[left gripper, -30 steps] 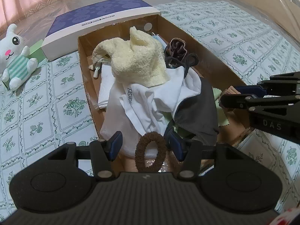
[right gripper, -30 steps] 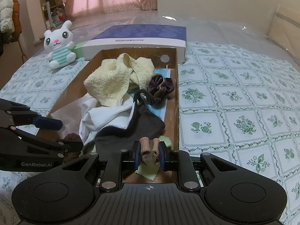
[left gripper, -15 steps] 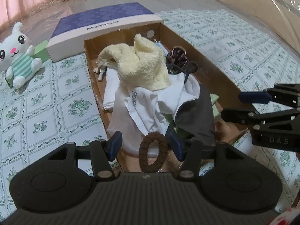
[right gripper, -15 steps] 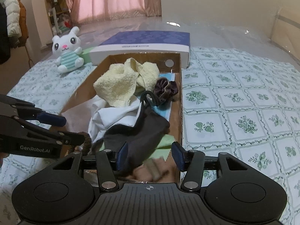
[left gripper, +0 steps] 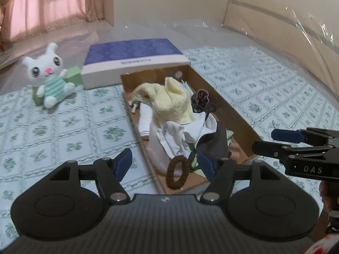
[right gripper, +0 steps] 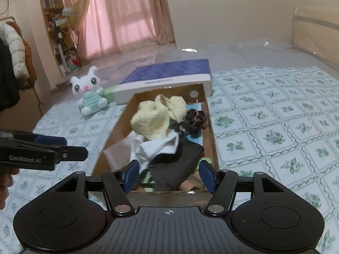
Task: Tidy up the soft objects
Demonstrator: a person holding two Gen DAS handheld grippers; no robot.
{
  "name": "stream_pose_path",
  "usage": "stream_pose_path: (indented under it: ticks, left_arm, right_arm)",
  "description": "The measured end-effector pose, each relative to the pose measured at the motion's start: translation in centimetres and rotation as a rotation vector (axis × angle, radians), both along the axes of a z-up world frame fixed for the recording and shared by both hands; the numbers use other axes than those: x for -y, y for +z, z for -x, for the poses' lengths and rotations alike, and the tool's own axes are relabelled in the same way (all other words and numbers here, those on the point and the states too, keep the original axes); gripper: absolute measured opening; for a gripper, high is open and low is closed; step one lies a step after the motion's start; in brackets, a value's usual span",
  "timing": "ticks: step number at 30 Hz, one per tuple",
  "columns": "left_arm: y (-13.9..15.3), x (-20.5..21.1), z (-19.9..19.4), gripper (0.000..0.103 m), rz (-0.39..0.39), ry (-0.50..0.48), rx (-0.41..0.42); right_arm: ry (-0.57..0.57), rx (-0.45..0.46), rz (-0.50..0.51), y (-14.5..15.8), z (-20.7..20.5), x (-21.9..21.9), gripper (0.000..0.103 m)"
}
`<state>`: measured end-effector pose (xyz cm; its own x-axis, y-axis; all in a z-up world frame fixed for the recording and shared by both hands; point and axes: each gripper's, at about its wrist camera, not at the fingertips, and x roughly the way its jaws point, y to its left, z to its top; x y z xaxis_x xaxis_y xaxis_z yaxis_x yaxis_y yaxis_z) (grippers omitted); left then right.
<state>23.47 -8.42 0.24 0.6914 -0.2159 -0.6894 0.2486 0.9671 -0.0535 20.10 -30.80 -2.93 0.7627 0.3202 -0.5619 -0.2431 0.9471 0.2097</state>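
On the bed, a long cardboard box point(left gripper: 224, 110) lies on the green-patterned cover, its long axis running away from both grippers toward the blue lid point(left gripper: 133, 60) at its far end. Inside it the soft things are heaped: a yellow towel point(left gripper: 169, 101) at the far half, a dark scrunchie point(left gripper: 201, 99) beside it against the right wall, a white cloth point(left gripper: 169, 135) and a dark grey cloth point(left gripper: 214, 141) nearer, and a brown hair tie point(left gripper: 177, 172) lying at the near end.

The left gripper point(left gripper: 165, 165) hangs above and just short of the near end; its jaws are opening and stand wide, with the hair tie seen between them but clear of both pads (it looks to lie loose on the box floor, not held). The right gripper point(right gripper: 169, 174) sits at the same near end, a little to the right; its jaws are opening too, wide, with the grey cloth and a tan bit under it showing in the gap, neither pressed by a pad.

Outside the box, a plush rabbit point(left gripper: 49, 78) sits well apart at the far left, by the lid. It lies nearer the left hand's side, so I'd judge that hand the likelier to fetch it.
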Motion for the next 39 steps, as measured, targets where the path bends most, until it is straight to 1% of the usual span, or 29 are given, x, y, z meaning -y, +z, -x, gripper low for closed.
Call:
stream_pose_path:
  ticks: [6,12,14,17,21,25,27,29,33,39]
  left_arm:
    - [1.9,-2.2,4.5,0.068,-0.017,0.046,0.050]
    - [3.0,-4.7,9.3,0.074,-0.018,0.116,0.078]
    - [3.1,-5.4,10.7,0.078,-0.019,0.137,0.083]
    - [3.4,-6.6,12.9,0.081,-0.020,0.168,0.098]
    - [3.6,-7.5,15.8,0.081,-0.046,0.206,0.120]
    - [3.5,-8.7,18.5,0.081,-0.021,0.242,0.105]
    - [3.4,-9.0,19.9,0.081,-0.026,0.265,0.091]
    - [3.2,-9.3,21.2,0.081,-0.034,0.284,0.088]
    - [2.7,-9.8,23.1,0.081,-0.027,0.311,0.071]
    - [1.9,-9.9,25.4,0.081,-0.024,0.327,0.049]
  right_arm:
    - [0.001,0.019,-0.037,1.5,3.1,-1.5,0.064]
    - [0.020,0.033,-0.078,2.6,6.5,-3.7,0.065]
    - [0.029,0.030,-0.089,2.8,7.8,-4.6,0.066]
    - [0.034,0.031,-0.083,2.9,9.4,-6.1,0.066]
    - [0.044,0.033,-0.071,2.9,11.7,-7.7,0.066]
    - [0.056,0.010,-0.095,2.6,13.6,-8.7,0.066]
    - [0.072,-0.002,-0.097,2.5,14.3,-9.2,0.066]
    - [0.078,-0.008,-0.082,2.4,15.2,-9.7,0.066]
    - [0.089,-0.006,-0.057,2.2,16.8,-10.3,0.066]
    - [0.106,-0.020,-0.043,1.5,18.5,-10.7,0.066]
